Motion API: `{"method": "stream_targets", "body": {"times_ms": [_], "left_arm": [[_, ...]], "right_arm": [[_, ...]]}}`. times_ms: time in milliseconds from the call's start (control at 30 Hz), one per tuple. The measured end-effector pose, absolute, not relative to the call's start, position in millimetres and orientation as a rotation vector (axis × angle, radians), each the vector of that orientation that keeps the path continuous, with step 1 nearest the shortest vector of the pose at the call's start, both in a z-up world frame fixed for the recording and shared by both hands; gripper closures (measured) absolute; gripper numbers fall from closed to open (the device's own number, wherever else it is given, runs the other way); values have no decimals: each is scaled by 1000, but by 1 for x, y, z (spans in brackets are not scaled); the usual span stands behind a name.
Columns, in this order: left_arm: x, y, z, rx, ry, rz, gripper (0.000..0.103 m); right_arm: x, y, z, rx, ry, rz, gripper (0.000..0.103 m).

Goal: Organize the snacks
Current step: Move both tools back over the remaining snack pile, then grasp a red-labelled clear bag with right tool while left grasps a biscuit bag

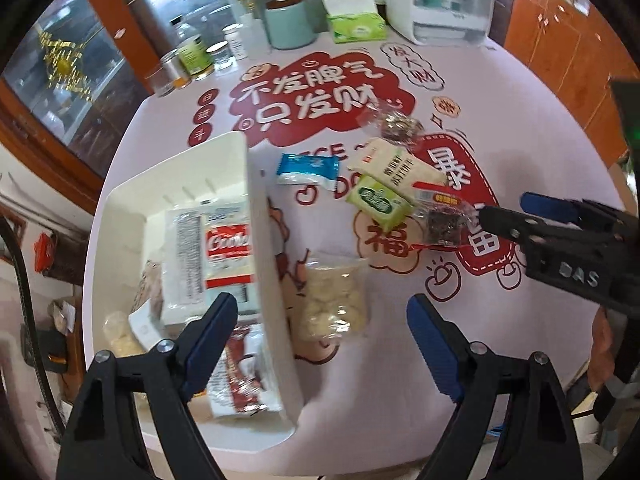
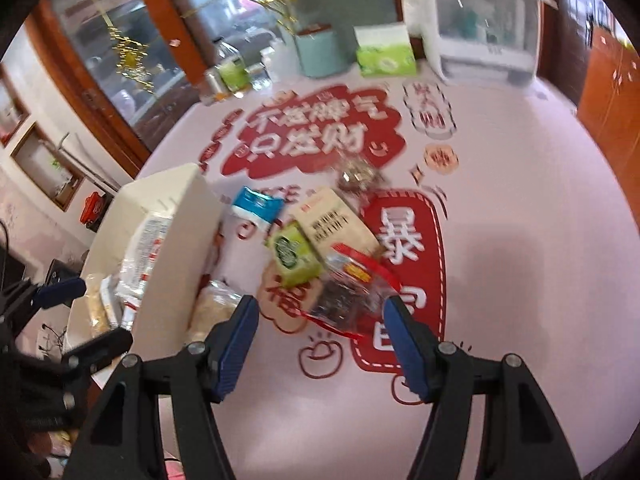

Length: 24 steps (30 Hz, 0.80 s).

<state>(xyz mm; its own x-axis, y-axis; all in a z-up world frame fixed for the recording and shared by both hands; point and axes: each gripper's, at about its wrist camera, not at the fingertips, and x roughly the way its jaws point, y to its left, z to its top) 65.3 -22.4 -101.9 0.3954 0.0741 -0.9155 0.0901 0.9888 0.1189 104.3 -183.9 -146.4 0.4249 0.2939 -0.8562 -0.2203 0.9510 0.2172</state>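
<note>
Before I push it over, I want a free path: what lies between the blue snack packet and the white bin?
Only bare printed tablecloth. In the left wrist view, the blue snack packet sits apart from the white bin, with nothing in the gap.

White bin (image 1: 256, 240) wall hides its snacks — right-wrist view blurred.
</note>
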Motion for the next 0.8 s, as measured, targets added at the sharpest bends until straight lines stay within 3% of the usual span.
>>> {"method": "stream_targets", "body": {"times_ms": [100,267,633,800], "left_arm": [[70,-44,-120,240,1180,-11,28],[78,-63,-151,360,1204,23,33],[94,-64,-185,301,1284,35,33],[101,-62,-199,271,1324,52,33]], "right_arm": [[116,-188,-167,78,1125,300,38],[134,-183,-194,81,1174,305,38],[143,-163,-229,-61,1168,335,39],[143,-163,-227,-72,1146,393,56]]}}
